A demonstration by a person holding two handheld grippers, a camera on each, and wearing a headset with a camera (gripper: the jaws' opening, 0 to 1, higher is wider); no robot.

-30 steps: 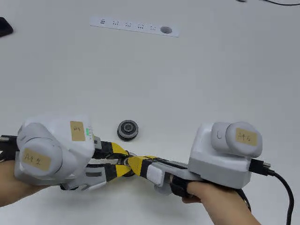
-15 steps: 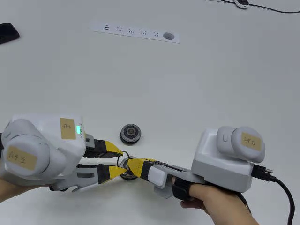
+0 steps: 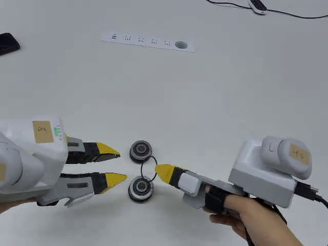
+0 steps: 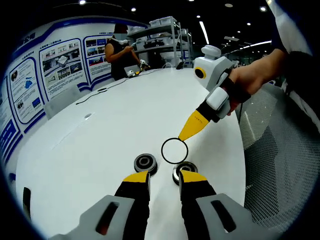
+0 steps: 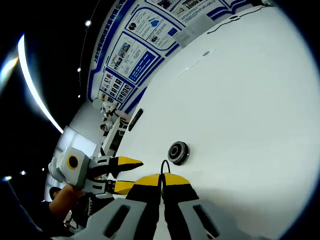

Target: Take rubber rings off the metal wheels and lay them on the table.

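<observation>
White bench (image 3: 215, 102) underfoot; since a second ago the grippers have drawn apart: the left gripper (image 3: 121, 165), jaws wide, has let go of the near wheel (image 3: 140, 188), at 6 o'clock of the ring (image 4: 162, 150); the ring is pinched in the closed jaws of the right gripper (image 3: 160, 171), so it is off and only needs laying down; the far wheel (image 3: 140, 150), at 12 o'clock, likely keeps its own; a power strip (image 3: 148, 41) lies beyond.

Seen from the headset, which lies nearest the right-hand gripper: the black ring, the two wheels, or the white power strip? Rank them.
1. The rubber ring, pinched in the right gripper's fingers.
2. The far metal wheel and near metal wheel, either side of the ring: too close to call.
3. The power strip, far beyond.
</observation>
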